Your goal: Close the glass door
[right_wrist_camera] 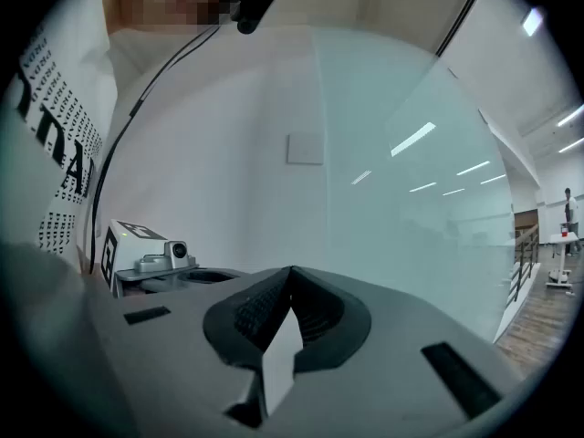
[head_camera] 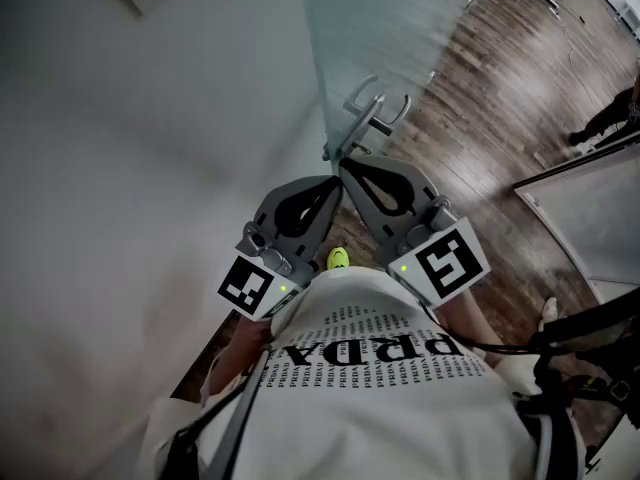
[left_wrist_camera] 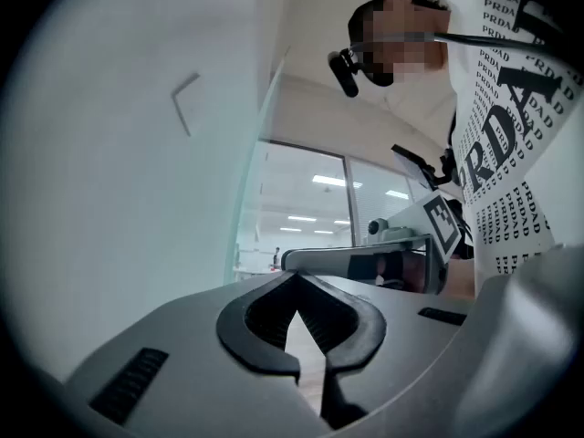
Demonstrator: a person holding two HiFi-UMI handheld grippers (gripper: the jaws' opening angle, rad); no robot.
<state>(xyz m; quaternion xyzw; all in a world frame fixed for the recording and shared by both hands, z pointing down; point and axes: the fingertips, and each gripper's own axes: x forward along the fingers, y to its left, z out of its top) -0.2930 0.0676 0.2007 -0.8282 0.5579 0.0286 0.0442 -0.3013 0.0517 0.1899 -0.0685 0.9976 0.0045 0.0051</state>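
- While you stand by the white wall [head_camera: 140, 138], wood floor [head_camera: 500, 98] spreads to your right. The glass door [head_camera: 380, 28] rises ahead, its metal handle [head_camera: 378, 116] just beyond both claws.
- Your left claw [head_camera: 333, 183] has its jaws together, tips touching, gripping nothing.
- Your right claw [head_camera: 345, 165] is likewise closed and empty, close beside the left.
- Your shirt [head_camera: 380, 388] covers most of both arms.
- Another person [head_camera: 605, 118] is cut off at the right edge.
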